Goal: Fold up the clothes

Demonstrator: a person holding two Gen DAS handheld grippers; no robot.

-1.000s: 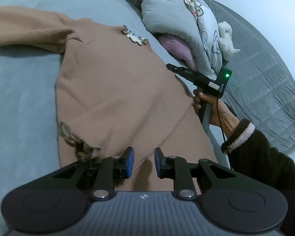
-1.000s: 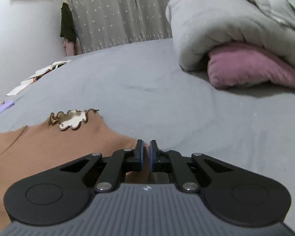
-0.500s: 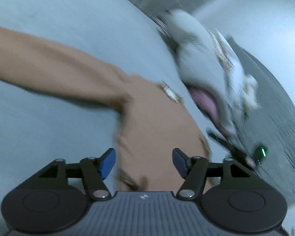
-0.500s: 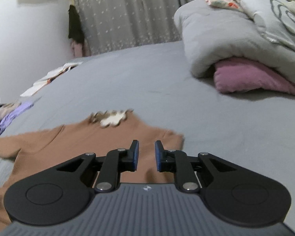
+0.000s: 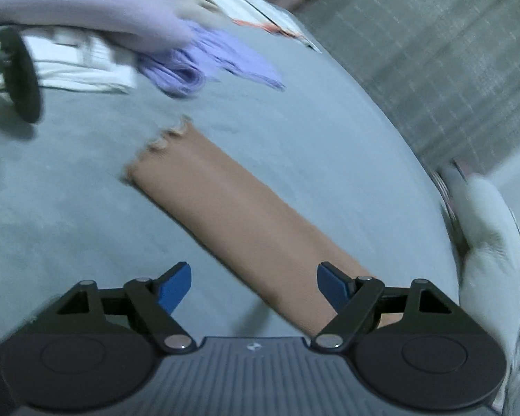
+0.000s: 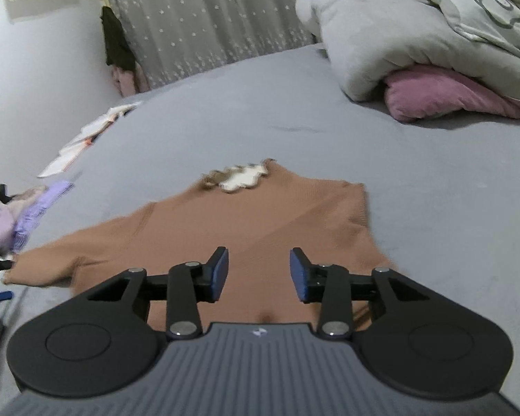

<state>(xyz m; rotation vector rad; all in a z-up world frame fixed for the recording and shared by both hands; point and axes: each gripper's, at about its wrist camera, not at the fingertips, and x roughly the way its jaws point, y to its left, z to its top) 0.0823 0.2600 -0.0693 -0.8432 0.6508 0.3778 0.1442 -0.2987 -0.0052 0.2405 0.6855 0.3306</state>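
Both tongs are spread apart with nothing between their blue pads. The left tongs hang over the bed, just above one long sleeve of a tan sweater; the sleeve runs diagonally away from the right finger to a frilled cuff that lies flat on the grey sheet. This view is blurred. Beyond the cuff sit a lilac cloth, white folded cloth and some papers at the bed's edge.

The right tongs hover over the sweater, which lies spread flat in the middle of the bed, with its pale scalloped collar at the far end and one sleeve stretched out to the left. The other side ends in a straight folded edge. Farther off to the right, a grey duvet is heaped on a pink pillow. A starred grey curtain hangs behind the bed.
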